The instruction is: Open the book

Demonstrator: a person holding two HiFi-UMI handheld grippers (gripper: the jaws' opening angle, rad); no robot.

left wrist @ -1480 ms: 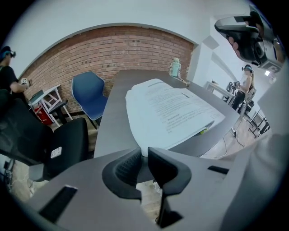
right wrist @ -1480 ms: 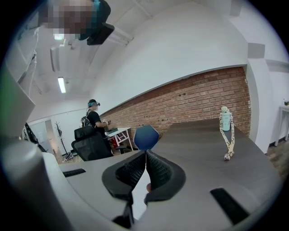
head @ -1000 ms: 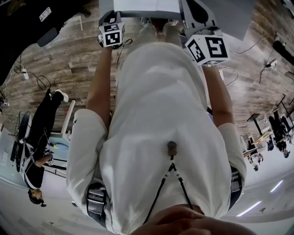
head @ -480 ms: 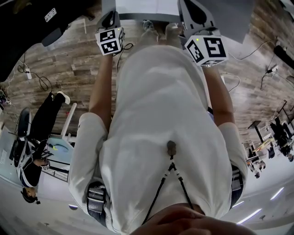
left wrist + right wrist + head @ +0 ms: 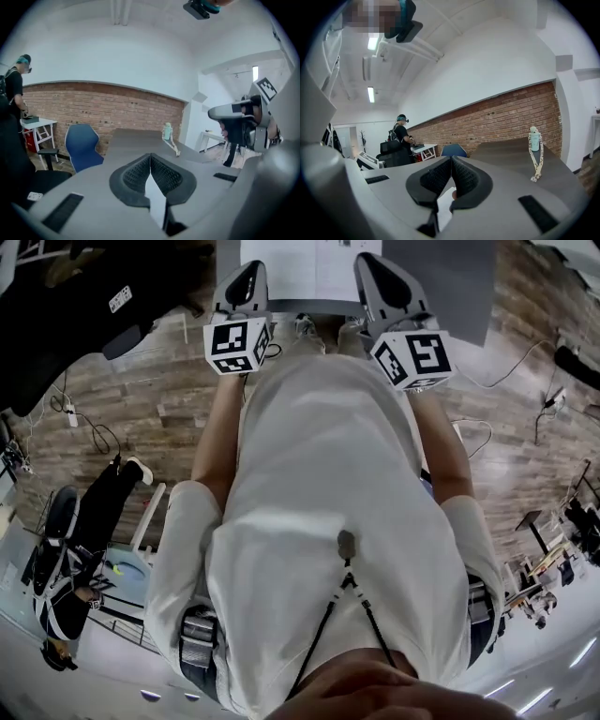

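The book (image 5: 309, 266) shows as white printed pages at the top middle of the head view, on a grey table (image 5: 469, 287). My left gripper (image 5: 246, 277) sits at the pages' left edge. Its jaws meet at the tips, and in the left gripper view (image 5: 150, 161) a thin white page (image 5: 157, 201) stands pinched between the pads. My right gripper (image 5: 373, 276) sits at the pages' right edge. In the right gripper view (image 5: 451, 164) its jaws also meet, and white shows through the gap below them. The person's body hides most of the table.
A grey table top (image 5: 136, 140) stretches ahead with a small pale figure (image 5: 168, 132) standing on it. A blue chair (image 5: 82, 147) and a brick wall (image 5: 103, 108) lie beyond. Another person (image 5: 401, 133) stands by a white desk. Cables (image 5: 89, 423) run over the wooden floor.
Both marker cubes have slid lower in the head view as the grippers rose, the left one more. More of the white book shows at the top edge.
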